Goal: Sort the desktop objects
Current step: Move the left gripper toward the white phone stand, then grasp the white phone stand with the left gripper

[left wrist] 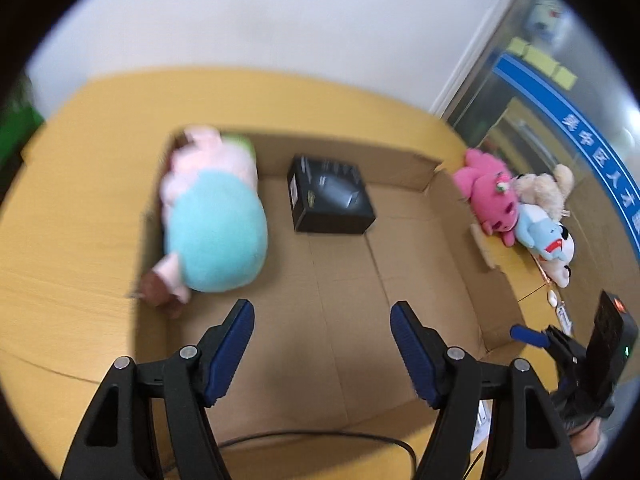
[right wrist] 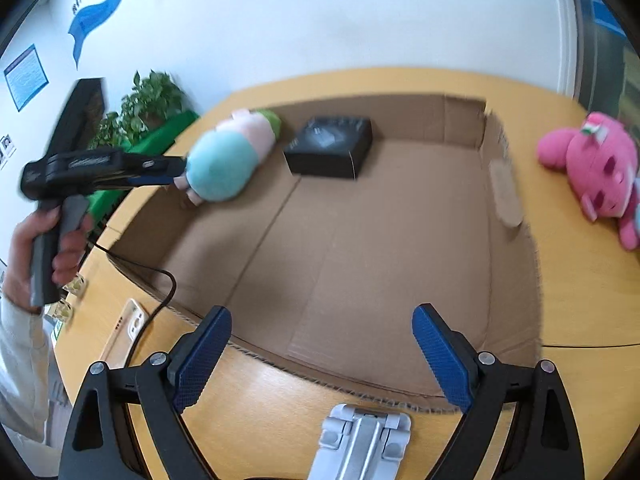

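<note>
Both tongs stand wide with nothing between them: the left tongs (left wrist: 322, 312) and the right tongs (right wrist: 322, 318), low in their frames. The cardboard box (left wrist: 420, 280) on the yellow counter (left wrist: 80, 160) holds a teal-and-pink plush (left wrist: 214, 232) at left and a black box (left wrist: 330, 200) at centre. A pink plush (right wrist: 592, 168) lies on the counter at right, outside the cardboard box.

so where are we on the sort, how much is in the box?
Done: the teal-and-pink plush and the black box lie inside the cardboard box.
In hand: nothing. The left gripper and right gripper both hover with jaws open and empty.
Left: the pink plush, the beige plush and the blue-and-white plush sit on the desk outside it.
</note>
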Available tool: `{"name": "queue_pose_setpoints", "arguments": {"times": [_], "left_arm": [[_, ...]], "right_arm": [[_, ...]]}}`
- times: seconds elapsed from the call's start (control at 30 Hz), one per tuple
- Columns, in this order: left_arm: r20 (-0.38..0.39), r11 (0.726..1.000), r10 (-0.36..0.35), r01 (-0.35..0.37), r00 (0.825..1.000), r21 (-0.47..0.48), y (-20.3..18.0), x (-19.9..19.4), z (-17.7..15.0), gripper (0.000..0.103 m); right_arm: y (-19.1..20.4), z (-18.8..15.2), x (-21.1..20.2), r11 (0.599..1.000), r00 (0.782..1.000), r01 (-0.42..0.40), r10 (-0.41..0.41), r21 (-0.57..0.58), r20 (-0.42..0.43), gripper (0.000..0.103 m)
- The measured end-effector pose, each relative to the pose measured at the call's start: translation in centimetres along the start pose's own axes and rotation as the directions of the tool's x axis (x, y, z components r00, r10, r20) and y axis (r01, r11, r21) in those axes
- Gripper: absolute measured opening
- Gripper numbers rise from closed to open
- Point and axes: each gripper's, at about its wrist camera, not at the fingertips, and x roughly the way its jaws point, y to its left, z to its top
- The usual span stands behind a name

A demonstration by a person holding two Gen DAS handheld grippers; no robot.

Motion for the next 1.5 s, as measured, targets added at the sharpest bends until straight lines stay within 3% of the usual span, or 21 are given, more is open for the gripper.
{"name": "queue_pose_setpoints", "arguments": {"times": [0.1, 0.23, 0.37, 0.53, 0.63, 0.9, 0.93, 1.0, 1.07, 1.17, 1.37, 1.4, 1.5], "left_arm": [[0.126, 0.997, 0.029, -0.038, 0.992, 0.065, -1.3, -5.4, -1.7, 0.072], [0.228, 0.992, 0.062, -0.085, 0.972, 0.092, -2.4, -10.5, -3.5, 0.079], [0.240, 0.986, 0.083, -0.115, 0.967, 0.123, -3.3, -12.4, -5.7, 0.079], [0.125, 0.995, -0.025, 0.014, 0.992, 0.094, -4.1, -9.3, -8.6, 0.079], [0.042, 0.992, -0.114, 0.111, 0.993, 0.061, -4.9, -6.0, -10.5, 0.079], [-0.072, 0.990, -0.121, 0.125, 0.990, 0.058, -5.9, -1.2, -13.3, 0.078], [-0.075, 0.991, -0.118, 0.122, 0.990, 0.059, -5.9, -1.0, -13.5, 0.078], [-0.080, 0.990, -0.121, 0.126, 0.989, 0.060, -5.9, -0.8, -13.5, 0.078], [-0.085, 0.989, -0.127, 0.132, 0.988, 0.060, -5.7, -0.6, -13.6, 0.078], [-0.099, 0.987, -0.141, 0.147, 0.985, 0.060, -5.8, 0.1, -13.7, 0.078], [-0.164, 0.972, -0.216, 0.228, 0.962, 0.058, -6.8, 2.6, -13.7, 0.078], [-0.182, 0.967, -0.240, 0.252, 0.954, 0.047, -7.0, 3.1, -13.7, 0.078], [-0.247, 0.936, -0.348, 0.350, 0.904, -0.038, -7.6, 5.1, -13.7, 0.078]], "right_arm": [[0.5, -0.5, -1.4, 1.000, 0.999, 0.009, -0.009, 0.003, 0.036, 0.093], [1.2, -1.4, -3.3, 0.999, 0.997, 0.037, -0.035, -0.014, 0.072, 0.093], [0.9, -2.9, -4.8, 0.999, 0.996, 0.037, -0.038, 0.011, 0.077, 0.093], [-0.3, -6.1, -4.7, 0.996, 0.997, 0.065, -0.068, 0.060, 0.041, 0.094], [-0.5, -8.6, -3.3, 0.993, 0.995, 0.100, -0.099, 0.063, -0.009, 0.094], [-1.2, -12.4, -0.6, 0.981, 0.984, 0.159, -0.148, 0.109, -0.102, 0.092], [-1.1, -12.6, -0.3, 0.981, 0.982, 0.166, -0.155, 0.101, -0.108, 0.090], [-0.6, -12.9, 0.5, 0.981, 0.979, 0.172, -0.160, 0.090, -0.130, 0.070], [0.4, -13.5, 1.2, 0.975, 0.968, 0.219, -0.211, 0.046, -0.132, 0.067], [1.0, -14.1, 1.4, 0.974, 0.967, 0.223, -0.215, 0.046, -0.133, 0.067], [2.0, -15.4, 1.4, 0.971, 0.967, 0.233, -0.226, 0.045, -0.119, 0.066], [1.9, -15.5, 1.3, 0.971, 0.967, 0.233, -0.226, 0.051, -0.116, 0.066], [1.8, -15.7, 1.2, 0.970, 0.968, 0.233, -0.225, 0.065, -0.114, 0.066]]}}
